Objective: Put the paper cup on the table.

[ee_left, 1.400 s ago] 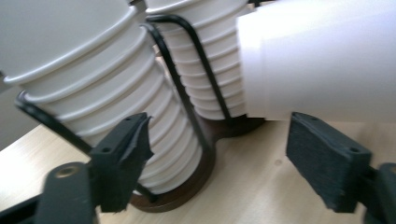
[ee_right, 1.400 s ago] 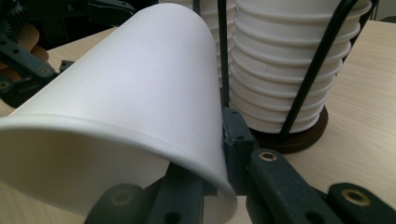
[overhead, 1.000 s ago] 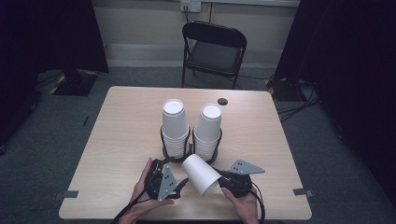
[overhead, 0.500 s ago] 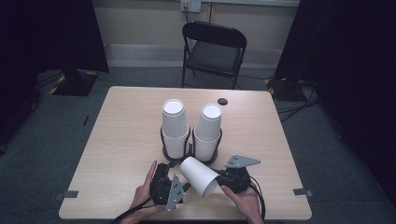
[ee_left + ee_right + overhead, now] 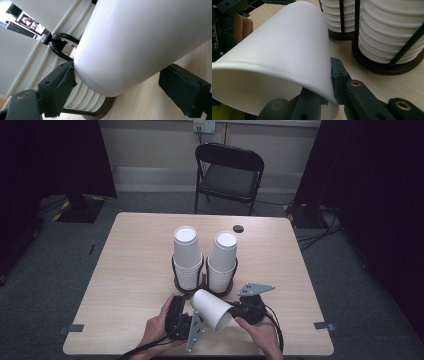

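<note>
A single white paper cup (image 5: 212, 307) lies on its side in the air near the table's front edge. My right gripper (image 5: 239, 312) is shut on the wall at its rim, one jaw inside the mouth and one outside (image 5: 328, 92). My left gripper (image 5: 189, 306) is at the cup's closed end. Its jaws have just been opening and stand either side of the cup's base (image 5: 120, 82); the left pad (image 5: 60, 82) is at the base edge and the right pad (image 5: 182, 87) is clear of it. Behind the cup, two stacks of white cups (image 5: 187, 255) (image 5: 222, 260) stand in black wire holders (image 5: 202, 280).
The light wooden table (image 5: 130, 270) has a small black round object (image 5: 238, 228) near its far edge. A black folding chair (image 5: 230, 175) stands beyond the table. The holders' round bases (image 5: 387, 67) are close to the held cup.
The left gripper has shifted slightly toward the front edge and its jaws stand wider around the cup's base. The right gripper and the cup have hardly moved.
</note>
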The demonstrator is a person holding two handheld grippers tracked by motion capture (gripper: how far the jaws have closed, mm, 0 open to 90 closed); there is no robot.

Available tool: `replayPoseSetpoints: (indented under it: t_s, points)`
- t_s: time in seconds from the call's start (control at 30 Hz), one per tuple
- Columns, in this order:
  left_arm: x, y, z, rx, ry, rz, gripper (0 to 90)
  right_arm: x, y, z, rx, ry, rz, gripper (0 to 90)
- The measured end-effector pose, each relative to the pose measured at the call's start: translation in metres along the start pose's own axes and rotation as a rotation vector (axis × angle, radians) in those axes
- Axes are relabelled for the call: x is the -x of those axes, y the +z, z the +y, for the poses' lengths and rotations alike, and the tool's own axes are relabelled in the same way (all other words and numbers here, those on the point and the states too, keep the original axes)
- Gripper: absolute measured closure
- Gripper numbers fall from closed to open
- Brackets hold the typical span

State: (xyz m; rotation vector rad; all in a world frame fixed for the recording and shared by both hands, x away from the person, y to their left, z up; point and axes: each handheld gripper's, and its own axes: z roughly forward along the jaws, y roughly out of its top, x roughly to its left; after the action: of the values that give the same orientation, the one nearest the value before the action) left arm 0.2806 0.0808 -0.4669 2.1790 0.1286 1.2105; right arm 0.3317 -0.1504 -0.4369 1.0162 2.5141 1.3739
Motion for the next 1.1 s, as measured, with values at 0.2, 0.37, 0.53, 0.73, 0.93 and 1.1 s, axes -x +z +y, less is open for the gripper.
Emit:
replayPoseSetpoints:
  t_s: [0.2, 0.37, 0.53, 0.73, 0.93, 1.1]
  points:
    - [0.003, 0.003, 0.003, 0.015, 0.005, -0.007, 8.9, -0.002, 0.004, 0.005, -0.024, -0.005, 0.015, 85.9]
    - [0.005, 0.004, 0.005, -0.009, 0.031, 0.002, 6.9, -0.003, 0.008, 0.008, -0.042, -0.011, 0.023, 85.8]
    - [0.005, 0.004, 0.009, 0.000, 0.047, -0.008, 6.5, -0.002, 0.009, 0.011, -0.031, -0.023, 0.027, 86.2]
    - [0.008, 0.004, 0.014, 0.072, 0.005, -0.025, 11.9, 0.000, 0.014, 0.015, 0.006, -0.002, 0.045, 88.5]
    - [0.009, 0.004, 0.019, 0.070, 0.013, -0.017, 11.6, -0.002, 0.018, 0.016, 0.014, 0.007, 0.054, 88.6]
    - [0.009, 0.004, 0.025, 0.092, 0.001, -0.027, 9.5, -0.004, 0.022, 0.018, 0.010, 0.010, 0.068, 88.6]
